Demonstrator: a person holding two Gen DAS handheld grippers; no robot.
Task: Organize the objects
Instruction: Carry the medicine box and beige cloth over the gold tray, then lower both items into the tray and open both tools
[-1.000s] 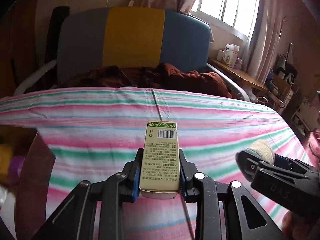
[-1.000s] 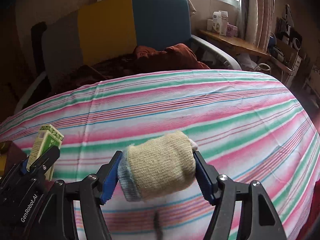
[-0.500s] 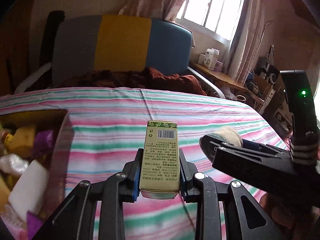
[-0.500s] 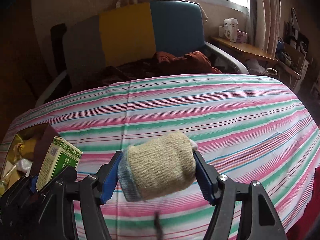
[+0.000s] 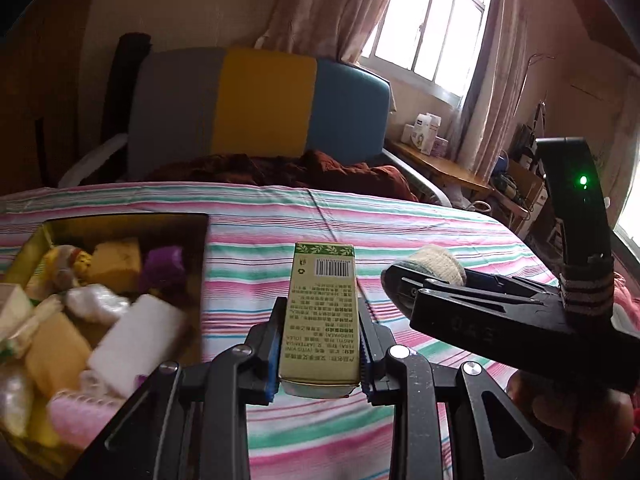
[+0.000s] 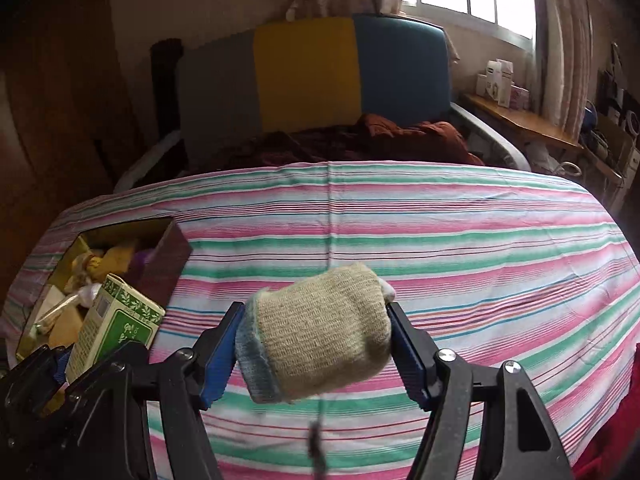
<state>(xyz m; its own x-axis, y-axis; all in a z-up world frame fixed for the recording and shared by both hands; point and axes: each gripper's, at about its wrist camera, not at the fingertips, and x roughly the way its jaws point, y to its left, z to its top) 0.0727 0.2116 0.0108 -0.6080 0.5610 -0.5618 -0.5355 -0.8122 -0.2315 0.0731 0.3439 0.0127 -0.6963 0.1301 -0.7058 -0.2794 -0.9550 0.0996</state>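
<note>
at the left an open box (image 5: 200,240) crammed with sponges and small items sat on the striped bed sheet (image 5: 400,232); the left claw (image 5: 320,344) was clenched on an upright green carton (image 5: 322,312), held above the sheet just right of the box; the right claw (image 6: 316,340) was grasping a rolled beige sock (image 6: 320,328) over the sheet, beside the left one.
</note>
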